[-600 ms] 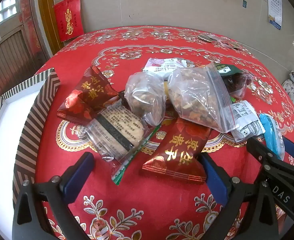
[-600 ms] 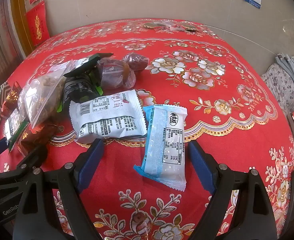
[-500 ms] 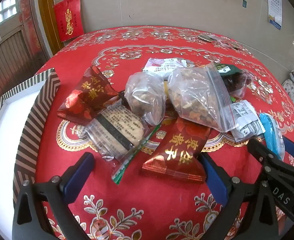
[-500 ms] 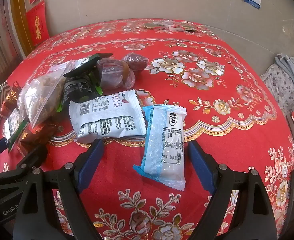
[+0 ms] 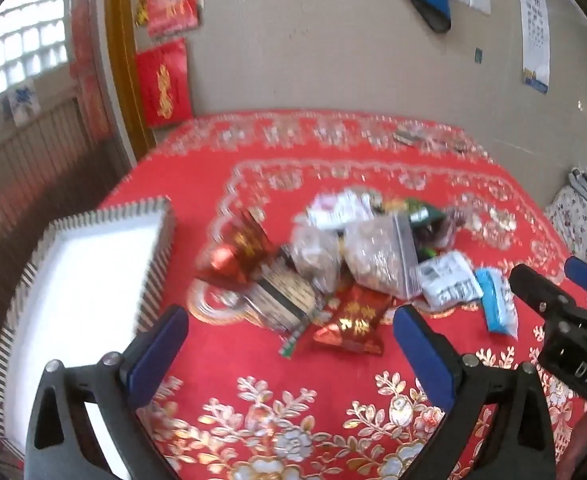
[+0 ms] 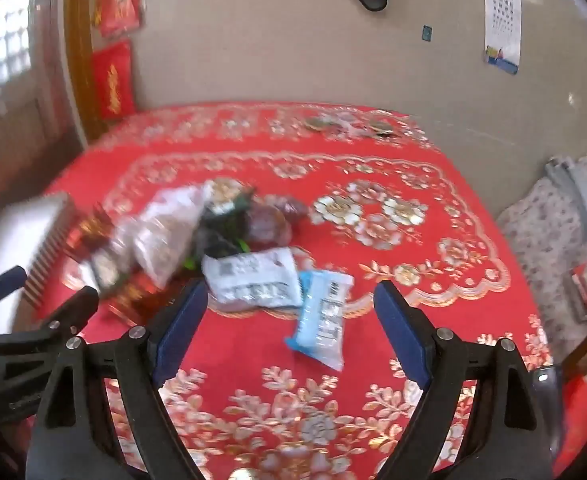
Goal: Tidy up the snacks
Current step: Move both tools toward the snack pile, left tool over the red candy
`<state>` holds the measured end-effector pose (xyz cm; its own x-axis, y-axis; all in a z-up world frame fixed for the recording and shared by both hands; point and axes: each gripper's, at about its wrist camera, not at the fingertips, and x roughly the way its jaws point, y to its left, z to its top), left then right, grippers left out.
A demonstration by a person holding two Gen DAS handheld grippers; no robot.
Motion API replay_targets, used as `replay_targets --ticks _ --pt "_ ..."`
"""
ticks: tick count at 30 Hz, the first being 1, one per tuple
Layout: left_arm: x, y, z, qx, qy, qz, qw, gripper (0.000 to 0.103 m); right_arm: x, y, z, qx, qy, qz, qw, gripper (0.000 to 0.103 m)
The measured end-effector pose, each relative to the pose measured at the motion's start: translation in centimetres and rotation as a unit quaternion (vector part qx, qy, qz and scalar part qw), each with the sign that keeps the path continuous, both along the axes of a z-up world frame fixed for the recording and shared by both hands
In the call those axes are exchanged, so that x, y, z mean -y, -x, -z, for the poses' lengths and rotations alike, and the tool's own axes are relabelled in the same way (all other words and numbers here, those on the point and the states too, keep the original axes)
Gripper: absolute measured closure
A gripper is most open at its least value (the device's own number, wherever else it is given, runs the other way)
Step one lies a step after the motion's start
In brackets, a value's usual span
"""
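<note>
A heap of snack packets lies mid-table on the red cloth. In the left wrist view a red-and-gold packet [image 5: 351,326] is nearest, with a clear zip bag of mix [image 5: 381,258], a dark striped packet [image 5: 285,300] and another red packet [image 5: 237,252] behind. My left gripper [image 5: 289,348] hangs open above the cloth, short of the heap, holding nothing. In the right wrist view a light-blue packet [image 6: 321,316] and a white printed packet [image 6: 255,282] lie ahead. My right gripper [image 6: 289,320] is open and empty, raised above them.
A white tray with a striped rim [image 5: 149,288] stands at the table's left edge, also seen as the tray [image 6: 49,240] in the right view. Small items [image 6: 345,126] lie at the far table edge by the wall. Floral fabric [image 6: 549,232] sits off the right side.
Both grippers have pulled back and up from the snacks; the heap looks smaller and farther, and more wall shows. The packets have not moved. The current views are motion-blurred.
</note>
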<state>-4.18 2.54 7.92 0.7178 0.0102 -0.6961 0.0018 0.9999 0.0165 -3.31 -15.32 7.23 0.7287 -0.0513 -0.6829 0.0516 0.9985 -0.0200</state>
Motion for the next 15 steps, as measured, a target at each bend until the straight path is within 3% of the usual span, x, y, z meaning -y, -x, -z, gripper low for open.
replay_targets --ticks 7,15 --pt "-0.4 0.7 -1.2 0.024 -0.003 -0.006 0.9997 0.000 -0.8 0.5 -1.3 0.020 -0.022 -0.018 0.999 0.017" --pt "-0.6 0.4 -0.4 0.018 0.003 -0.007 0.9998 0.000 -0.8 -0.5 -0.1 0.003 -0.056 -0.038 0.998 0.017"
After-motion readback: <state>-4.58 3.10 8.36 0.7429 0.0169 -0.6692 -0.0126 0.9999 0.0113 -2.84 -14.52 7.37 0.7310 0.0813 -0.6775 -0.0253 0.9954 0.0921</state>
